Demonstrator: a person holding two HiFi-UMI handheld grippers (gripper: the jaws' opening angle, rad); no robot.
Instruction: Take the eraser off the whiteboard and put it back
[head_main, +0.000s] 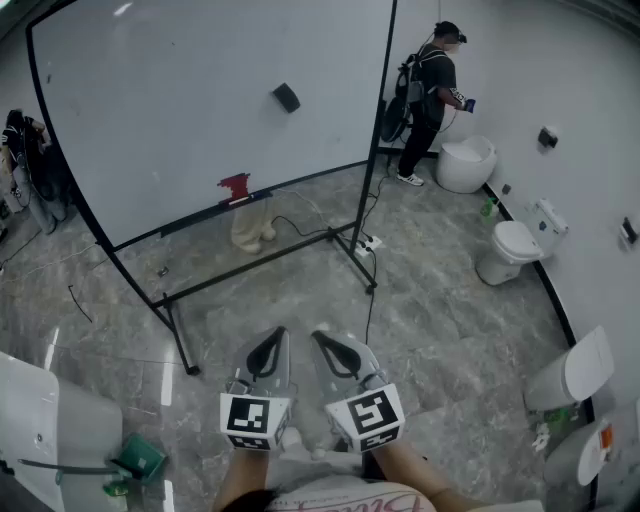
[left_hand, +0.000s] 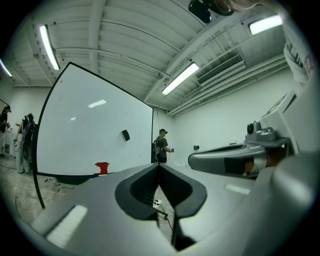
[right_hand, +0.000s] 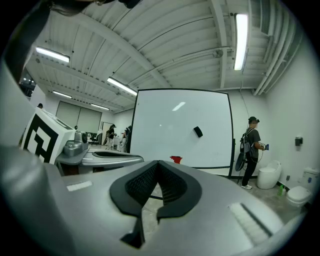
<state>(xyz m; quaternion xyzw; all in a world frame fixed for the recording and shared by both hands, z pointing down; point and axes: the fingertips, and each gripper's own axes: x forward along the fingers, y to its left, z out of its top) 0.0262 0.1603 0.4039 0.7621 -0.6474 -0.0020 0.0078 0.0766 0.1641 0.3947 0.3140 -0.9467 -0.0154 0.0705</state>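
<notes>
The black eraser (head_main: 286, 97) sticks to the upper right part of the whiteboard (head_main: 180, 110), which stands on a black frame several steps ahead of me. It also shows as a small dark block in the left gripper view (left_hand: 125, 134) and the right gripper view (right_hand: 198, 131). A red object (head_main: 235, 187) rests on the board's bottom rail. My left gripper (head_main: 277, 334) and right gripper (head_main: 320, 337) are held side by side low in the head view, far from the board. Both point at it, shut and empty (left_hand: 159, 165) (right_hand: 158, 162).
A person (head_main: 425, 95) stands at the board's right end beside a white toilet (head_main: 466, 163). More toilets (head_main: 512, 248) line the right wall. A beige bag (head_main: 250, 228) and a cable with a power strip (head_main: 366, 243) lie under the board. A green box (head_main: 141, 458) sits at the lower left.
</notes>
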